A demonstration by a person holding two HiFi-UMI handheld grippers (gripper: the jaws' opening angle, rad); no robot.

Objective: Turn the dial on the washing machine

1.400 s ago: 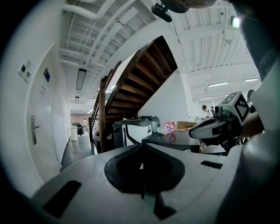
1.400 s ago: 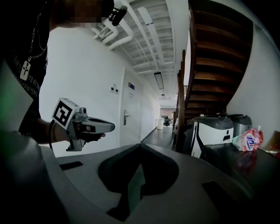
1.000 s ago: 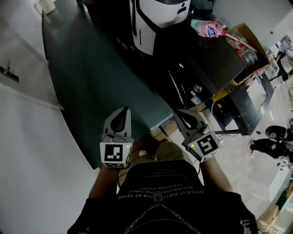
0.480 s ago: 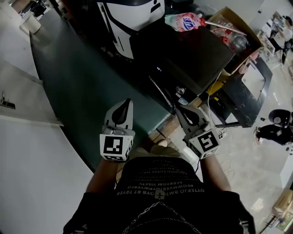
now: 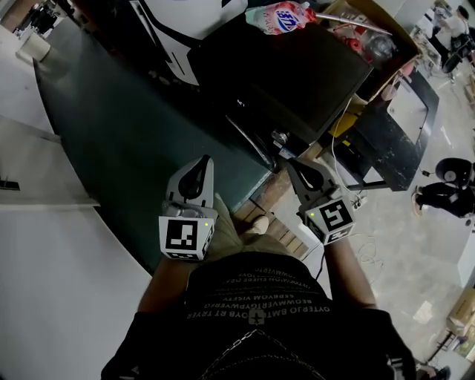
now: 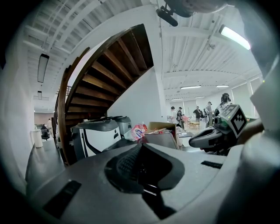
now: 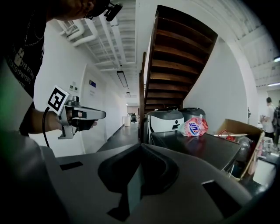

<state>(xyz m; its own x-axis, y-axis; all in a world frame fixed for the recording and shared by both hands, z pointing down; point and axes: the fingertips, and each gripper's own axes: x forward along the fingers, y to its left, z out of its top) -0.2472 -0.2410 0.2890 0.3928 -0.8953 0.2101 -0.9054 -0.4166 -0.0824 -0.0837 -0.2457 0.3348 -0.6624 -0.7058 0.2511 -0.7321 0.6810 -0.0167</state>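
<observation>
The washing machine is a black box straight ahead in the head view, with a small lit display and a round dial on its near front edge. My right gripper is shut and empty, its tip just short of the dial and not touching it. Over the dark floor to the left, my left gripper is shut on nothing. In the right gripper view the shut jaws point at the machine's black top. The left gripper view shows shut jaws.
A pink detergent bag lies on the machine's far edge, beside a cardboard box of clutter. A white-and-black appliance stands to the machine's left. A white wall runs along the left. A wooden staircase rises behind.
The washing machine has slid left and down in the head view and looks nearer. Both grippers keep their places in front of the body and stay shut.
</observation>
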